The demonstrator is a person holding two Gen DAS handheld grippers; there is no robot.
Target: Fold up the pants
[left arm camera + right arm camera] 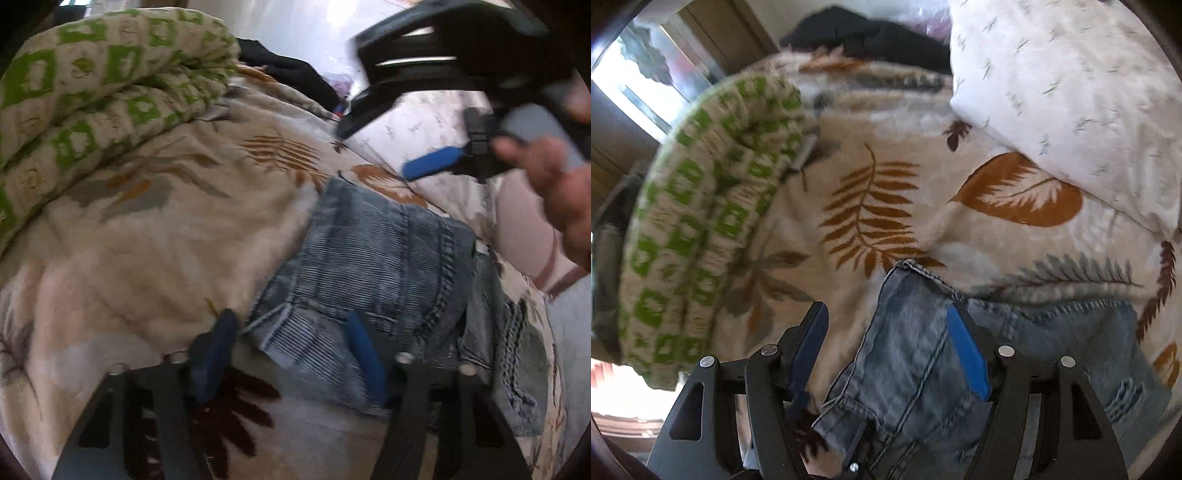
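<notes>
Jeans (373, 258) lie folded on a leaf-print blanket (147, 258), near a white pillow (424, 129) and a green-checked quilt (92, 92). We see our left gripper (291, 354) low over the near hem, its blue pads parted on either side of the cloth; we cannot tell whether they press it. Our right gripper (890, 354) hovers above the denim with its fingers spread and nothing held, a hand (561, 206) gripping its handle.
</notes>
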